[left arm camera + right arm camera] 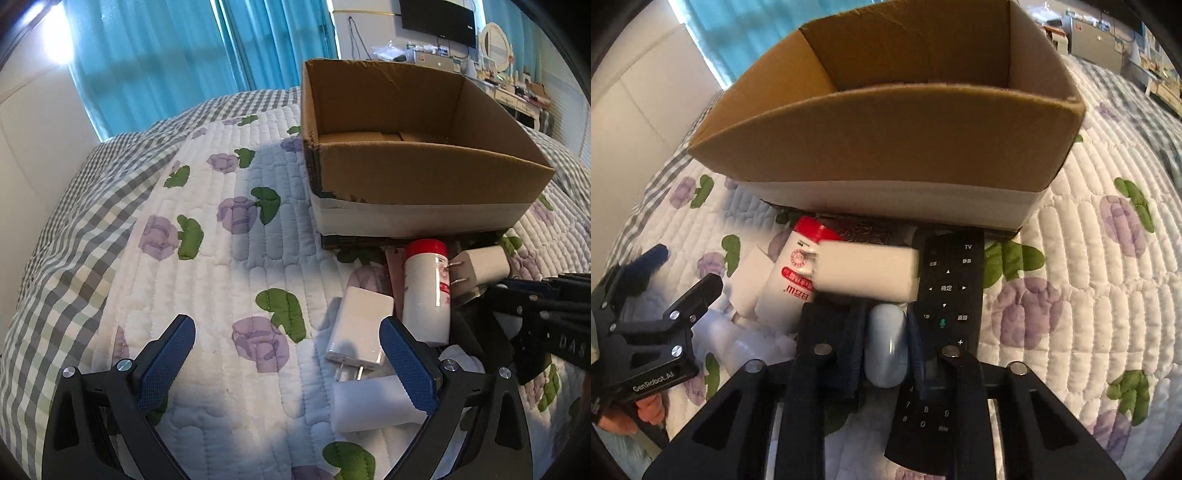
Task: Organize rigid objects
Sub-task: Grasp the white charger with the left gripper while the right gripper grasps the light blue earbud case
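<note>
An open cardboard box (436, 177) stands on the quilted bed; it also shows in the right wrist view (886, 147). In front of it lie a white bottle with a red cap (426, 291), a flat white charger (360, 325) and a white block (369, 402). My left gripper (288, 365) is open and empty over the quilt, left of the pile. My right gripper (884, 325) is shut on a white plug adapter (868, 273), held above a black TV remote (945, 295) and a pale blue oval case (886, 343). The adapter also shows in the left wrist view (484, 266).
The flowered quilt (221, 258) covers the bed, with a checked blanket (74, 221) at its left. Blue curtains (166, 55) hang behind. A cluttered dresser (498, 66) and a wall TV stand at the far right.
</note>
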The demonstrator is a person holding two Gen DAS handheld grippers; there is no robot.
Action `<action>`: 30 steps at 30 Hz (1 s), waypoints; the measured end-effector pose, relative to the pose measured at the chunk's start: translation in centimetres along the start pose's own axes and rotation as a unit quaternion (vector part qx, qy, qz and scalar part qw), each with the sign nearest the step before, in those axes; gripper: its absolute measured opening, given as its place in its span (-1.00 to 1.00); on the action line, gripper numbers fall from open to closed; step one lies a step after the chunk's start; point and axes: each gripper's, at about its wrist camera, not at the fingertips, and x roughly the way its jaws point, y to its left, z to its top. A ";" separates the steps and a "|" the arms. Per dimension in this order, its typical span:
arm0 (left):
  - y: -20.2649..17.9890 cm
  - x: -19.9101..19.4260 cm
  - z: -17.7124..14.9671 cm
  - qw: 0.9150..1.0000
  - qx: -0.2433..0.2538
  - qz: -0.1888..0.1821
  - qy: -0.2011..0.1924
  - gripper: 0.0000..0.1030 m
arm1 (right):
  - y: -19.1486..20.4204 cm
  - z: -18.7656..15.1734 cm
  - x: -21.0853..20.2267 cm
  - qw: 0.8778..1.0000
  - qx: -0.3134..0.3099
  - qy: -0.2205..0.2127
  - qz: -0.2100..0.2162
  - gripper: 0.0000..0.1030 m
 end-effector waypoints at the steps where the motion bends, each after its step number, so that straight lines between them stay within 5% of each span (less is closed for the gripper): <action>1: -0.2 -0.1 0.1 1.000 0.003 -0.001 0.000 0.92 | 0.3 -0.1 -0.4 1.000 -0.009 -0.004 -0.008 -0.58; 9: -1.6 2.1 0.5 0.999 0.031 -0.018 0.038 0.54 | 0.0 0.7 -5.7 0.994 -0.024 -0.082 -0.063 -0.58; 18: -3.0 4.8 0.7 0.993 0.046 -0.067 0.082 0.33 | -1.1 0.9 -4.6 0.996 -0.011 -0.064 -0.064 -0.58; 21: -3.2 5.4 0.5 0.991 0.045 -0.085 0.098 -0.16 | -1.4 0.6 -4.4 0.995 -0.011 -0.062 -0.072 -0.58; 30: -2.6 2.8 0.4 0.995 0.032 -0.067 0.060 -0.18 | -1.0 -0.2 -6.2 0.992 -0.019 -0.082 -0.099 -0.58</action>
